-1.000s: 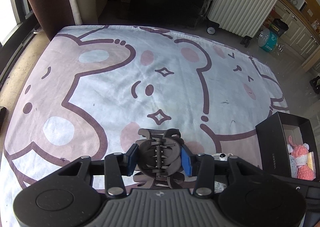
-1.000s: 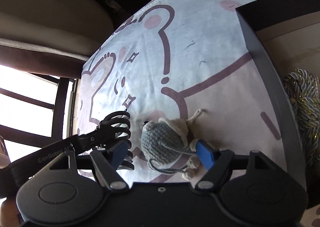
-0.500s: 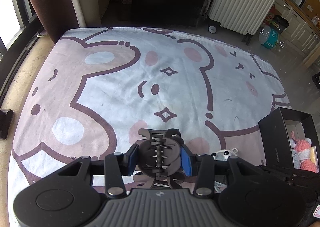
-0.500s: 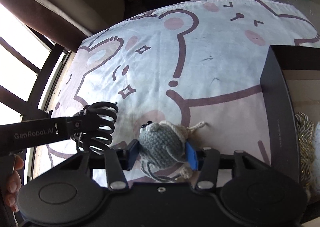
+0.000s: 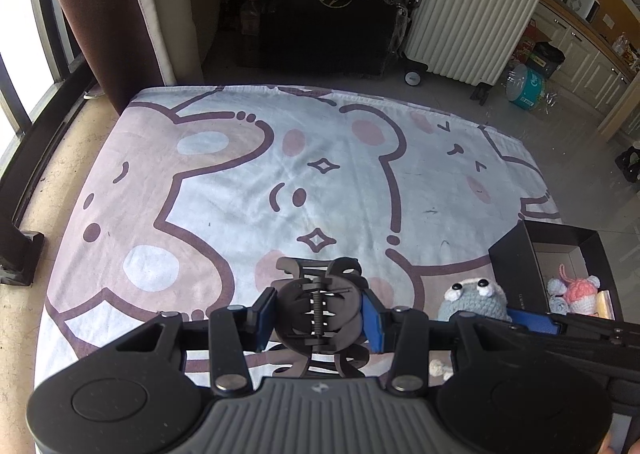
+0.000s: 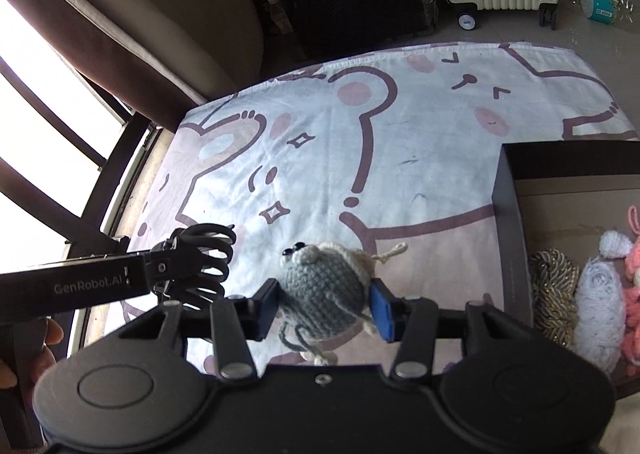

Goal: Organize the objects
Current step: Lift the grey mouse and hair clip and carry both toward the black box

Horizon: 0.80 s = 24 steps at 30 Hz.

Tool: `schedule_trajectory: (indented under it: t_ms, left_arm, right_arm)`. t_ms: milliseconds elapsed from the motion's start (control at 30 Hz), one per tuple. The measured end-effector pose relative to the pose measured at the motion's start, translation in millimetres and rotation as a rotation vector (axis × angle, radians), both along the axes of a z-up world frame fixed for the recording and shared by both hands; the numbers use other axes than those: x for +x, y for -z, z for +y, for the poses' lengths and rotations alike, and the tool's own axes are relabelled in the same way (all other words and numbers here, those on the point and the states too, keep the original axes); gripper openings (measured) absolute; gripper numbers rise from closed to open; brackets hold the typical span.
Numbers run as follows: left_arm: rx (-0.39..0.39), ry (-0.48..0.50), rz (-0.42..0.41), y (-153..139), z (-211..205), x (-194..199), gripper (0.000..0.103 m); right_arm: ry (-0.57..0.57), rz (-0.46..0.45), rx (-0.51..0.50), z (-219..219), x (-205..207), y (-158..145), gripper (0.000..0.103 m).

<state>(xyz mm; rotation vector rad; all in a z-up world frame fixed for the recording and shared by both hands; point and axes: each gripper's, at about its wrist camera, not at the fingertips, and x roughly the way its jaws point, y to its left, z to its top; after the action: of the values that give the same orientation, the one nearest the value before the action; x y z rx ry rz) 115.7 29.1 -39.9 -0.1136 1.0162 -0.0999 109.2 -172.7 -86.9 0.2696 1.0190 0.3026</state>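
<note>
Spread over the floor, a bear-print blanket (image 5: 248, 190) lies under both grippers, which are held above it. The left gripper (image 5: 319, 314) pinches a black hair claw (image 5: 320, 312) between its blue pads, and the right gripper (image 6: 325, 304) is clamped on a grey crochet toy (image 6: 324, 290); beside them a black box (image 6: 508, 222) at the blanket's right edge holds a gold cord (image 6: 554, 294) and pink and white knits (image 6: 600, 294)
</note>
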Motion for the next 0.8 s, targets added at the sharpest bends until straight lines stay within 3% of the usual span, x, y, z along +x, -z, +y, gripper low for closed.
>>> schedule_trajectory:
  t_ms: [400, 800]
  left_arm:
    - [-0.038, 0.022, -0.068, -37, -19, -33, 0.045]
    - [-0.080, 0.060, -0.134, -66, -44, -54, 0.045]
  right_arm:
    - [0.067, -0.108, -0.012, -31, -37, -52, 0.050]
    - [0.117, -0.189, -0.032, -57, -71, -84, 0.050]
